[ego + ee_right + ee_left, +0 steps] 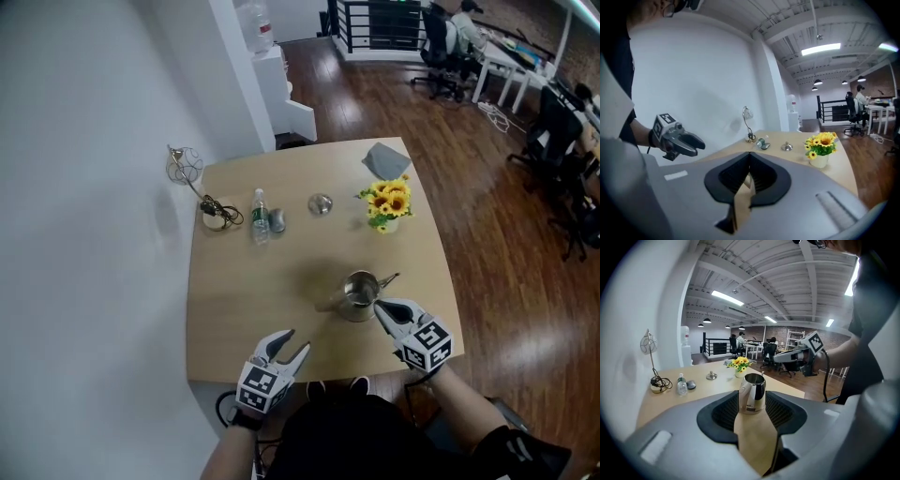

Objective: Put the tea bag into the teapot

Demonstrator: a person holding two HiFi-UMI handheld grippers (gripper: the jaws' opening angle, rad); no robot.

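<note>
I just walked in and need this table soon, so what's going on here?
A person holds a gripper in each hand at a wooden table. The right gripper, jaws shut, hangs just beside the open metal teapot; I can't make out a tea bag anywhere. The left gripper, jaws open and empty, hovers at the table's near edge, apart from the teapot.

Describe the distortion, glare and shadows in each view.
Head view: the table edges bow outward, and the steel teapot casts a soft shadow toward the picture's left. Left gripper view: strong fisheye with black corners; the teapot's side gleams. Right gripper view: same fisheye; the ceiling light strip is blown out white.
</note>
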